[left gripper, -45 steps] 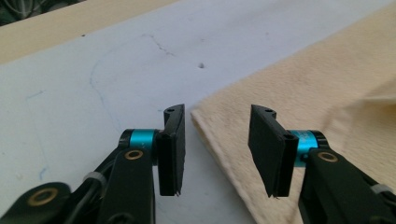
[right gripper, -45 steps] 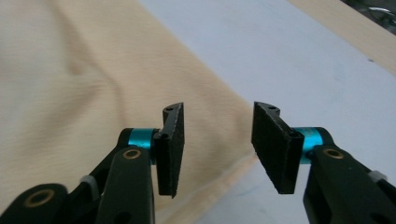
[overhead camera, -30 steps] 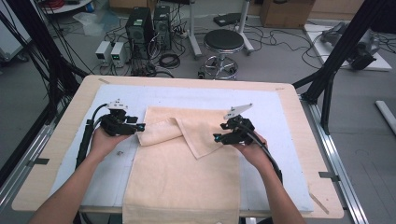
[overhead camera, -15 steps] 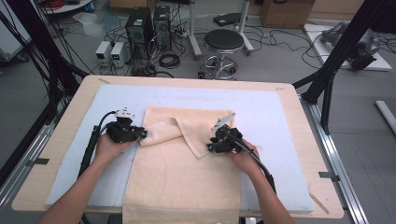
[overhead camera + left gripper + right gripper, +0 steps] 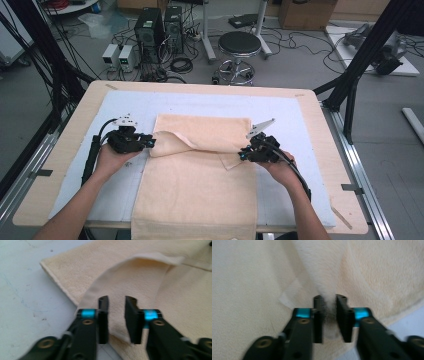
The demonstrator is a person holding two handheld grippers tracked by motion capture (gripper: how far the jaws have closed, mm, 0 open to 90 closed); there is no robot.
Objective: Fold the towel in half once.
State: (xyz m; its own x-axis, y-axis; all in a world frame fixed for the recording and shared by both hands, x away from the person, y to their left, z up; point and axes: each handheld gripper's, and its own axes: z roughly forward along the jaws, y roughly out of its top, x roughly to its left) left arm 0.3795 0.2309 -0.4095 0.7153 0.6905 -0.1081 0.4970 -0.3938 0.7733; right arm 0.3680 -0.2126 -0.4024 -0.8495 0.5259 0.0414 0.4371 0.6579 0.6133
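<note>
A: Beige terry towel (image 5: 200,175) lies on the pale blue mat (image 5: 295,125) of the surface, far edge folded back.

B: The right tool (image 5: 329,315) pinches a fold (blurred); the left tool (image 5: 116,315) stands apart over the towel's edge.

High view above the table's (image 5: 310,107) near edge, looking forward and down, two gripper views close over the towel (image 5: 200,190), all three sharing it
</note>
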